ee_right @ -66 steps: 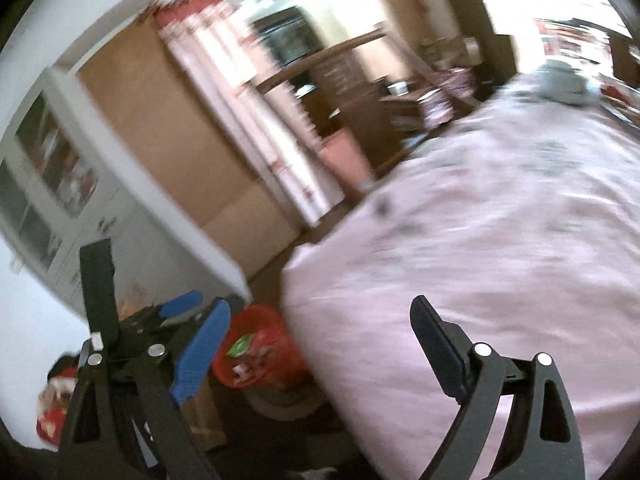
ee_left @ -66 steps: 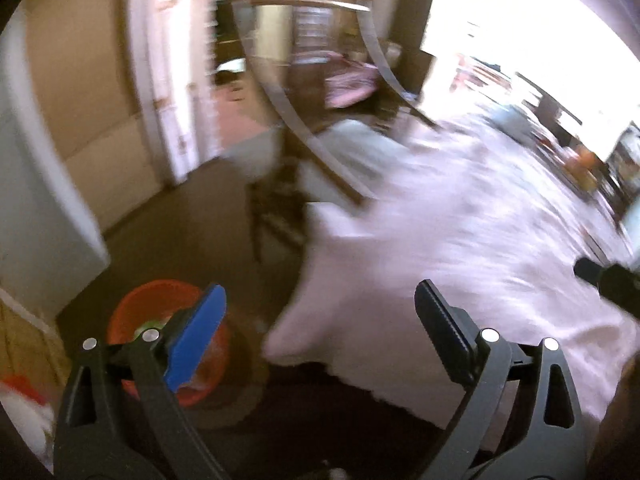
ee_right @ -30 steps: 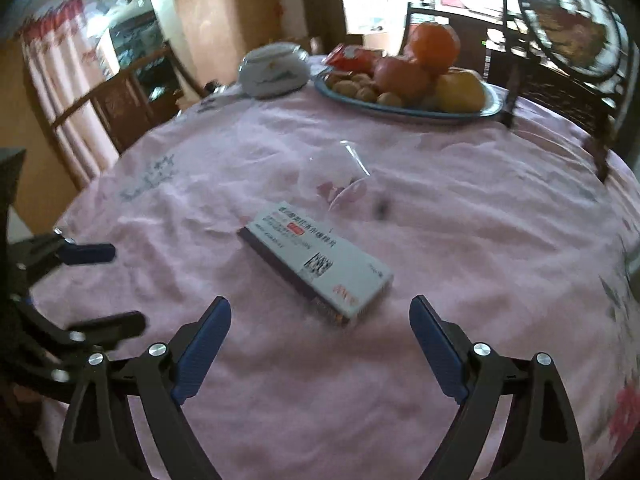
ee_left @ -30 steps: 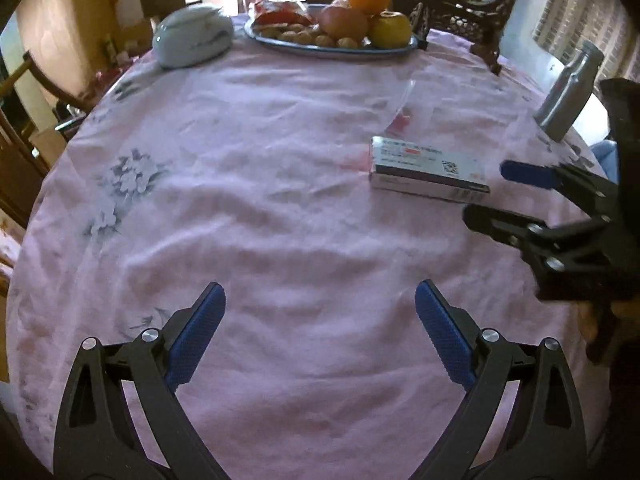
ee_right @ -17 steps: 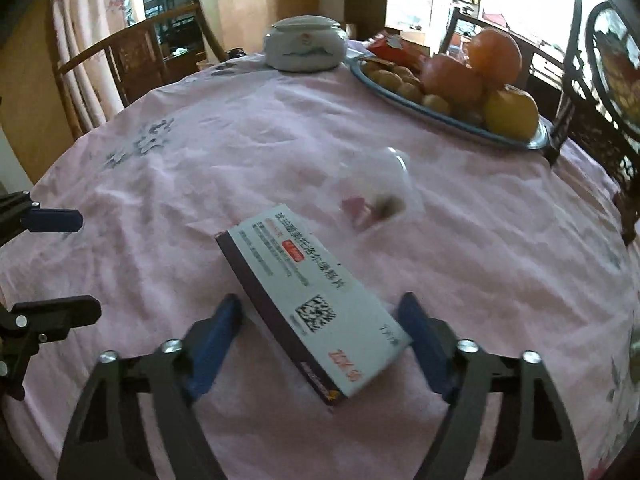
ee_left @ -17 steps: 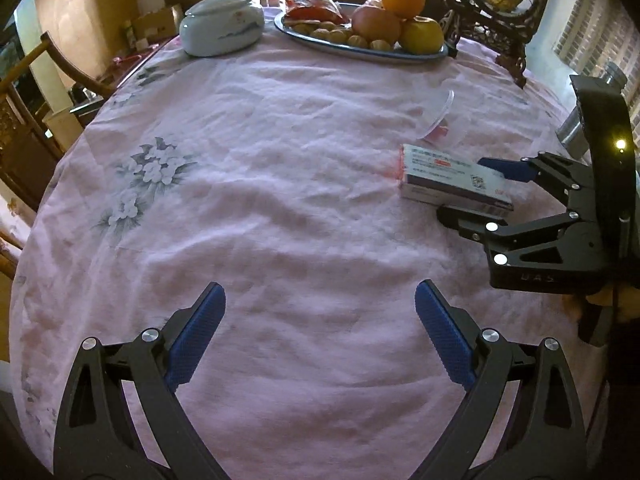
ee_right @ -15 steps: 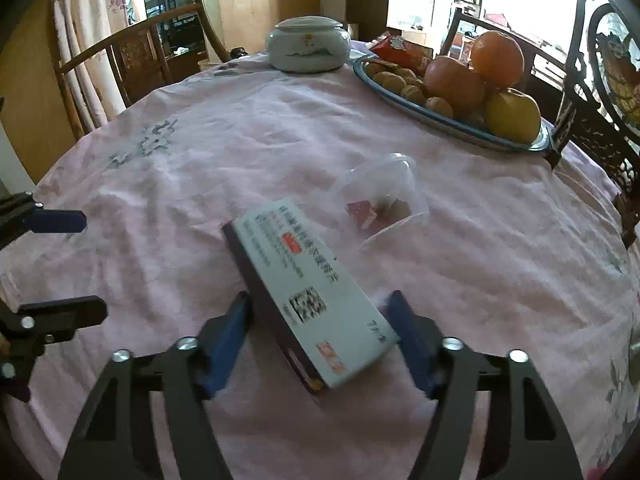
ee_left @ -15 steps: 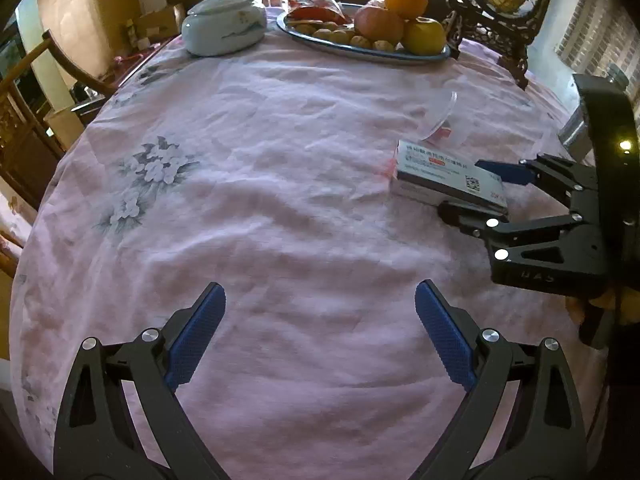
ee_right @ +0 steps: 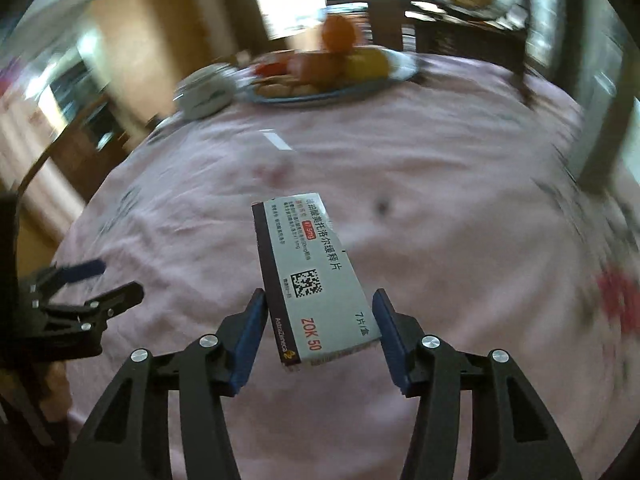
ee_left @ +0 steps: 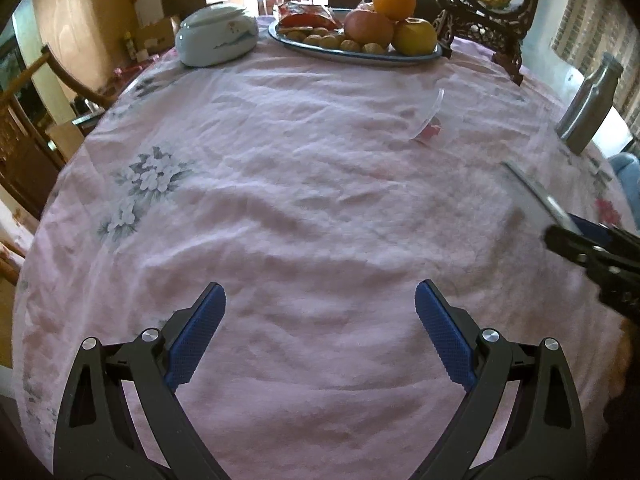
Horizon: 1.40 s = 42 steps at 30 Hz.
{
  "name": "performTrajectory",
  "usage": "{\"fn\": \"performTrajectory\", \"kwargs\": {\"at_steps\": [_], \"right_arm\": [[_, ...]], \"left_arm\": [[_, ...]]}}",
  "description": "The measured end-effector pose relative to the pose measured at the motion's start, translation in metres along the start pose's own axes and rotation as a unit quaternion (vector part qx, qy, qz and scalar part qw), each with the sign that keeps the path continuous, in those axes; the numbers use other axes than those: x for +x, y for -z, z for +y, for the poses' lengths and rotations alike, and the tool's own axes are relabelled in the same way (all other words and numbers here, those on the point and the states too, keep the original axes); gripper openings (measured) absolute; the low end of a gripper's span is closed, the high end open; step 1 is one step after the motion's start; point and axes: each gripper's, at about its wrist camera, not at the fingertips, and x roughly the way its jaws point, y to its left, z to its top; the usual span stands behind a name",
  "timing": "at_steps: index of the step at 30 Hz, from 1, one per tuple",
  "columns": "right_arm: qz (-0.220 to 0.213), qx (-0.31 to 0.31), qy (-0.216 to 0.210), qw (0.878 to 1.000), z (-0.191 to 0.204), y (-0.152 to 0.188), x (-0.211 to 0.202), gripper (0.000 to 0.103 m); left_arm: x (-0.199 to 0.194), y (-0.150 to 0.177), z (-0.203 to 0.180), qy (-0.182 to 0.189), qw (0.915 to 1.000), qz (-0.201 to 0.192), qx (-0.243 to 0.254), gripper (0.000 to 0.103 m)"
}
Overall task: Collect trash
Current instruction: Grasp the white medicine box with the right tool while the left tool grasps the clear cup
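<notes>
The right gripper (ee_right: 318,314) holds the medicine box (ee_right: 316,280) between its two blue pads; the jaws have just been closing on it, and now the pads press on both long sides of the box. The box is lifted off the pink tablecloth (ee_left: 280,184) of the desk and is tilted, with its printed white face turned up and its far end pointing toward the fruit plate (ee_left: 356,50). In the left wrist view the same box (ee_left: 536,196) appears only as a blurred edge at the right side, well nearer than the fruit plate, with the right gripper (ee_left: 576,232) under it. The left gripper (ee_left: 320,332) hangs over the near part of the tablecloth with its jaws wide apart and nothing between them. A clear plastic cup (ee_left: 428,116) lies on its side on the cloth, nearer than the fruit plate and a little to the right of its middle, with something small and red inside. A white lidded bowl (ee_left: 216,36) stands just left of the fruit plate. A metal bottle (ee_left: 592,108) stands far to the right of the plate, near the edge of the desk.
</notes>
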Motion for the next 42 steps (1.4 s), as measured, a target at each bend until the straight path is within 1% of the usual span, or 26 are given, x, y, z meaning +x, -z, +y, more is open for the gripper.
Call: {"fn": "performTrajectory", "kwargs": {"at_steps": [1, 3, 6, 8, 10, 12, 16, 20, 26, 32, 34, 36, 37, 38, 39, 40, 41, 42], "right_arm": [[-0.005, 0.022, 0.002, 1.000, -0.006, 0.005, -0.001, 0.054], [-0.008, 0.043, 0.003, 0.999, -0.014, 0.011, 0.000, 0.054], [-0.005, 0.057, -0.015, 0.998, -0.022, 0.014, 0.003, 0.054], [0.000, 0.064, -0.029, 0.998, -0.027, 0.015, 0.006, 0.054], [0.005, 0.078, -0.048, 0.996, -0.033, 0.016, 0.007, 0.054], [0.002, 0.081, -0.057, 0.995, -0.034, 0.015, 0.003, 0.054], [-0.002, 0.086, -0.062, 0.994, -0.038, 0.014, -0.002, 0.054], [-0.002, 0.090, -0.060, 0.994, -0.040, 0.014, -0.003, 0.054], [0.009, 0.094, -0.051, 0.994, -0.042, 0.014, 0.001, 0.054], [0.013, 0.091, -0.051, 0.994, -0.041, 0.014, 0.003, 0.054], [0.014, 0.091, -0.050, 0.995, -0.041, 0.014, 0.003, 0.054], [0.015, 0.091, -0.049, 0.995, -0.040, 0.013, 0.004, 0.054], [0.015, 0.090, -0.048, 0.995, -0.040, 0.013, 0.004, 0.054], [0.015, 0.090, -0.048, 0.995, -0.041, 0.013, 0.004, 0.054], [0.015, 0.089, -0.048, 0.995, -0.040, 0.013, 0.004, 0.054], [0.015, 0.090, -0.048, 0.995, -0.041, 0.013, 0.004, 0.054], [0.015, 0.089, -0.048, 0.995, -0.041, 0.013, 0.004, 0.054], [0.016, 0.089, -0.048, 0.995, -0.040, 0.013, 0.004, 0.054]], "left_arm": [[0.001, 0.000, -0.003, -0.006, 1.0000, -0.002, 0.004, 0.092], [0.001, 0.000, -0.007, -0.014, 0.9999, -0.002, 0.007, 0.092], [-0.002, -0.006, -0.016, -0.026, 0.9996, -0.010, 0.011, 0.092], [-0.005, -0.015, -0.024, -0.041, 0.9988, -0.019, 0.021, 0.092], [-0.007, -0.028, -0.035, -0.046, 0.9981, -0.027, 0.032, 0.092], [-0.004, -0.046, -0.048, -0.051, 0.9972, -0.039, 0.039, 0.092], [0.018, -0.077, -0.073, -0.069, 0.9943, -0.054, 0.062, 0.092], [0.052, -0.099, -0.088, -0.089, 0.9923, -0.039, 0.077, 0.092], [0.073, -0.112, -0.096, -0.092, 0.9909, -0.039, 0.090, 0.091], [0.082, -0.121, -0.103, -0.061, 0.9937, -0.033, 0.088, 0.084], [0.084, -0.123, -0.105, -0.050, 0.9947, -0.030, 0.085, 0.081], [0.086, -0.124, -0.106, -0.039, 0.9955, -0.026, 0.083, 0.073], [0.088, -0.125, -0.107, -0.035, 0.9958, -0.023, 0.081, 0.071], [0.089, -0.126, -0.107, -0.032, 0.9960, -0.021, 0.080, 0.065], [0.090, -0.127, -0.107, -0.028, 0.9963, -0.018, 0.079, 0.057], [0.091, -0.127, -0.107, -0.021, 0.9968, -0.012, 0.077, 0.053], [0.092, -0.127, -0.106, -0.019, 0.9970, -0.009, 0.075, 0.042], [0.093, -0.128, -0.106, -0.015, 0.9972, -0.004, 0.073, 0.038]]}}
